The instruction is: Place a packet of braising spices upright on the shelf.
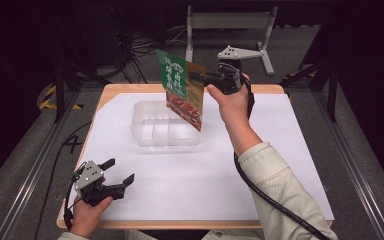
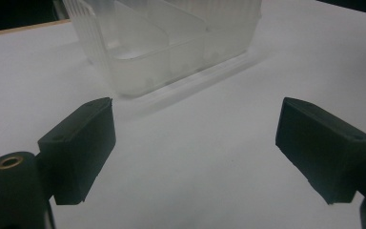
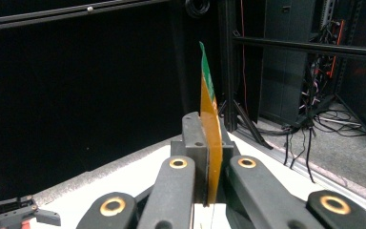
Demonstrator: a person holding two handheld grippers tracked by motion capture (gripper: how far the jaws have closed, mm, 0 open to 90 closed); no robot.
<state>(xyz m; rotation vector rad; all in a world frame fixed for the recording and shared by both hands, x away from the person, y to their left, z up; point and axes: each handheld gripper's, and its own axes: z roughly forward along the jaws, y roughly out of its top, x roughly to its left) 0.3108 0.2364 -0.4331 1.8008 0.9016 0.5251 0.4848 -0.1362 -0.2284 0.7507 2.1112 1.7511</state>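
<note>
Green-and-orange foil marks the snack pouch (image 1: 182, 90), which I hold in the air above the clear divided bin (image 1: 166, 131). My right gripper (image 1: 200, 77) is clamped on the pouch's right edge; in the right gripper view the jaws are together with the thin pouch (image 3: 208, 129) pinched edge-on between them. An edge grip lets the bag hang flat, tilted with its lower corner over the bin's compartments, which I judge suits lowering it into a slot. My left gripper (image 1: 119, 175) rests low near the table's front-left corner, jaws apart and empty, well clear of the bin (image 2: 167, 43). White paper (image 1: 280, 150) covers the table.
</note>
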